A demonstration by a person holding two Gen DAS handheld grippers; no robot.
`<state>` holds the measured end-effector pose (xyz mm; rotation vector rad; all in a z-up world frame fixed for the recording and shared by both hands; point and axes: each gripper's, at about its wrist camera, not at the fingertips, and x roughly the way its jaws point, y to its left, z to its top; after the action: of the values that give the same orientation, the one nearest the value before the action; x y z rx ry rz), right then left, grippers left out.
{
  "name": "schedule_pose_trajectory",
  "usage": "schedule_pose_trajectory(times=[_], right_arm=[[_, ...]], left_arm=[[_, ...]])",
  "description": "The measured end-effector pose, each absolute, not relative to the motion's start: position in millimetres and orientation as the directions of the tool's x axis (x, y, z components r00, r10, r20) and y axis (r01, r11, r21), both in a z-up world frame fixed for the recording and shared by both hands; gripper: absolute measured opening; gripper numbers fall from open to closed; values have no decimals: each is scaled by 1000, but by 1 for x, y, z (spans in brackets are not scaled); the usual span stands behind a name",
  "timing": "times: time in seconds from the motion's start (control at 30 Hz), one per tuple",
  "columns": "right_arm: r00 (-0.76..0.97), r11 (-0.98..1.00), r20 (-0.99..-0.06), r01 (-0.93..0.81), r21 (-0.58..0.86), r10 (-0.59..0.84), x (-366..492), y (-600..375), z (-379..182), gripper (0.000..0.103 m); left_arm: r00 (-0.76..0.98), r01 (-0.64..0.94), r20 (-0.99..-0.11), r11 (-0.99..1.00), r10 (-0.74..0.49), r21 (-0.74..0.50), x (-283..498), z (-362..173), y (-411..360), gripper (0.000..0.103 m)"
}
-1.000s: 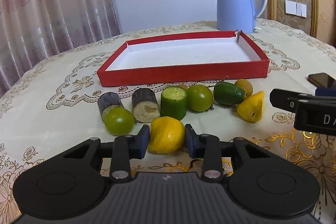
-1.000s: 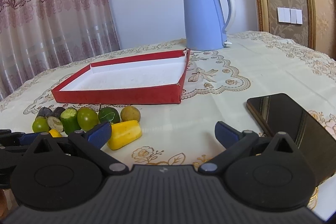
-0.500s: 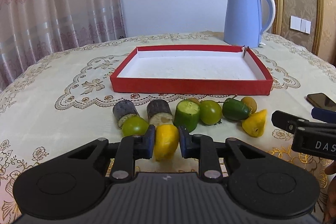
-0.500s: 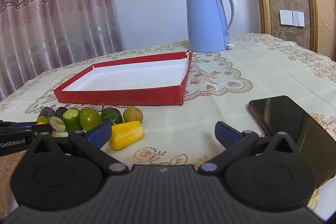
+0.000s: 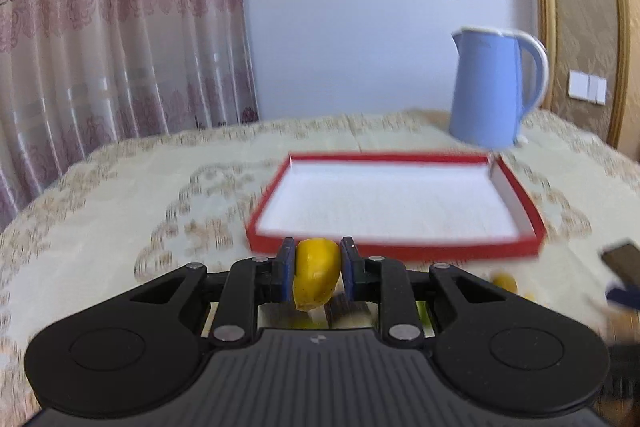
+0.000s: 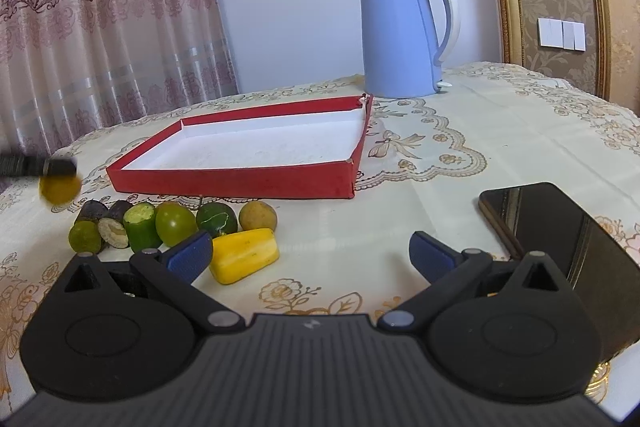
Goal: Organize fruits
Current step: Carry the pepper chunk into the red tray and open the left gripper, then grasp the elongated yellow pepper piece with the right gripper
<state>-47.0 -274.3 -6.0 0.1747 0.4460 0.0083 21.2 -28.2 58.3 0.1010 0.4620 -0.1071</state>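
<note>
My left tongs [image 5: 317,273] pinch a smooth yellow fruit [image 5: 316,275] aloft before the red tray's [image 5: 400,253] near edge. My right tongs [image 6: 310,253] hang spread above bare desk [image 6: 460,131].

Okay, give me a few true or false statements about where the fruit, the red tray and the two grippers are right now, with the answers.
1. The left gripper is shut on a yellow fruit. True.
2. The red tray already holds fruit. False: it shows only its white floor.
3. The right gripper is open. True.
4. The phone lies inside the tray. False: it lies on the tablecloth, right of the tray.
5. The blue kettle stands behind the tray. True.
</note>
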Motion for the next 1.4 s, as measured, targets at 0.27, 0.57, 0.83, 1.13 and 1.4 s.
schedule_pose_trajectory(times=[0.27, 0.57, 0.83, 1.13, 1.4], right_arm=[[903, 982, -426, 25, 189, 59, -47, -277, -6, 103], [884, 986, -455, -30, 166, 103, -39, -272, -6, 103], [836, 981, -513, -169, 99, 196, -17, -258, 1, 101], [770, 960, -592, -279, 20, 237, 10, -249, -5, 62], [775, 957, -583, -288, 14, 242, 1, -242, -4, 45]], left_arm=[[867, 143, -494, 983, -69, 113, 124, 64, -50, 22], [815, 157, -579, 974, -34, 164, 168, 38, -74, 23], [834, 98, -550, 972, 37, 213, 156, 38, -59, 27], [857, 22, -513, 990, 53, 139, 101, 42, -26, 32], [928, -77, -363, 996, 89, 48, 64, 37, -5, 72]])
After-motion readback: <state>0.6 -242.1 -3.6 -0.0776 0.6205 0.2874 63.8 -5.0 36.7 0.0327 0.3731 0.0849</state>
